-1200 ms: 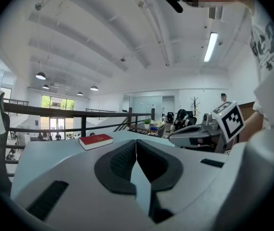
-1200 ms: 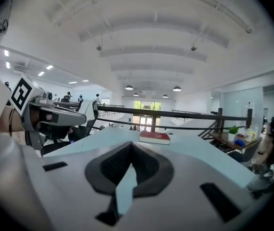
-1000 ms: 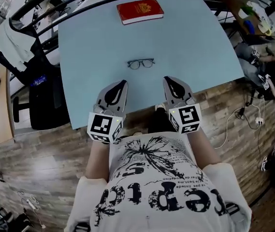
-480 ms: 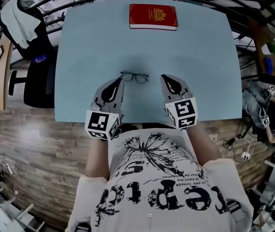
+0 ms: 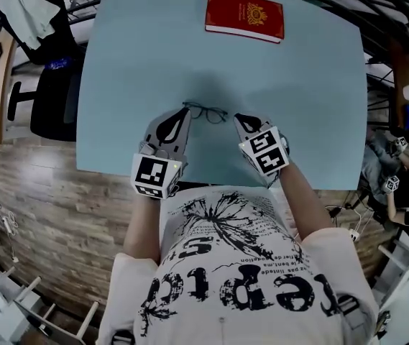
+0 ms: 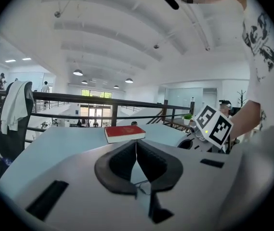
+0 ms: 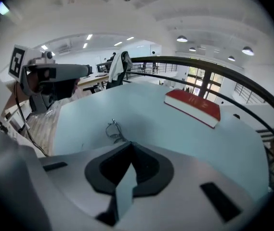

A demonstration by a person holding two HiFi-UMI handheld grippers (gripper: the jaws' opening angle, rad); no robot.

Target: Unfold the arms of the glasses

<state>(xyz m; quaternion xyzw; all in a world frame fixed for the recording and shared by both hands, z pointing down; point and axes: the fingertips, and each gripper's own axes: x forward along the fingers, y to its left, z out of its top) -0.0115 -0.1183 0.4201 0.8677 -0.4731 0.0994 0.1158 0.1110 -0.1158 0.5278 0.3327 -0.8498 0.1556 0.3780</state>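
Both of your grippers have come forward from the near edge of the table since a second ago, and the glasses that lay well beyond them then now sit between their tips. Your right one has also tipped more steeply down.

Nearest you, your printed shirt (image 5: 229,264) fills the bottom of the head view, and your forearms reach out from it over the wooden floor (image 5: 39,200).

Your left gripper (image 5: 182,115) has its jaws pressed together at the tips with nothing caught in them. Its tip is just beside the left end of the glasses (image 5: 205,112), and I cannot tell whether it touches the frame.

Your right gripper (image 5: 240,119) has its jaws together too, and empty. It points down at the pale blue table (image 5: 118,85) near the right end of the glasses. In the right gripper view the frame lies on the table just beyond the jaw tips, a little to their left.

The glasses rest on the near half of the table, roughly midway across it. The frames are too small to show how the arms lie.

Farther off, a red book (image 5: 245,14) lies flat near the far edge, right of centre. Beyond the far left corner stands a chair (image 5: 53,99) with a white garment (image 5: 24,6) draped over it.
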